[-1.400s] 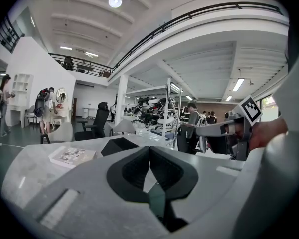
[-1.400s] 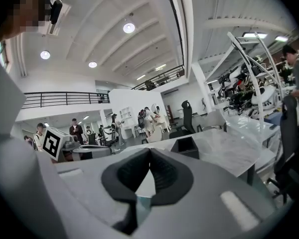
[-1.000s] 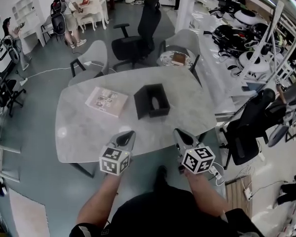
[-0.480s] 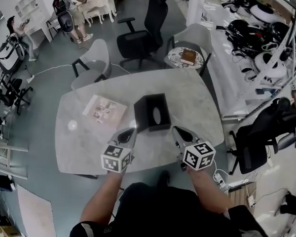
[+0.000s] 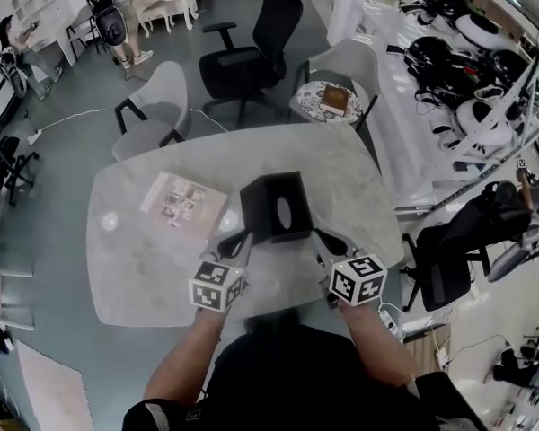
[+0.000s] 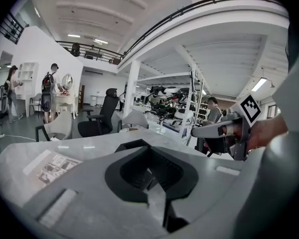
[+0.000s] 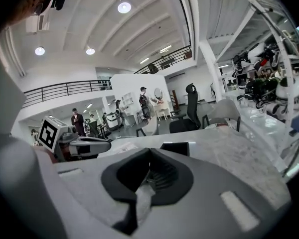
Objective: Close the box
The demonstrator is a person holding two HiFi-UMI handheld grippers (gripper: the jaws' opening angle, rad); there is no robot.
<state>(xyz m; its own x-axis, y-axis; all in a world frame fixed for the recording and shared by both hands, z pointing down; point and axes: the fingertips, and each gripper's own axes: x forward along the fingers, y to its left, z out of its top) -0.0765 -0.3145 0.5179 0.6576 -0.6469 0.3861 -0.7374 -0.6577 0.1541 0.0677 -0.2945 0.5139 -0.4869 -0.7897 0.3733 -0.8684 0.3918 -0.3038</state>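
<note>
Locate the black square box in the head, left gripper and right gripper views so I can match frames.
Head view: black square box at centre of the picture.
Left gripper view: box low, slightly left of centre, just above the jaws.
Right gripper view: box slightly right of centre, just above the jaws.
Shared landmark: black office chair beyond the box.

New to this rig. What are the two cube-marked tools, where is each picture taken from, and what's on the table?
No robot: a person holds a two-jaw tool in each hand, the left gripper and right gripper; the marker cubes belong to them. One picture comes from a camera on the person's head, looking down; the other two from cameras riding on each gripper. On the grey table are a black box and a printed booklet. Both pairs of jaws are shut and empty, close to the box.
</note>
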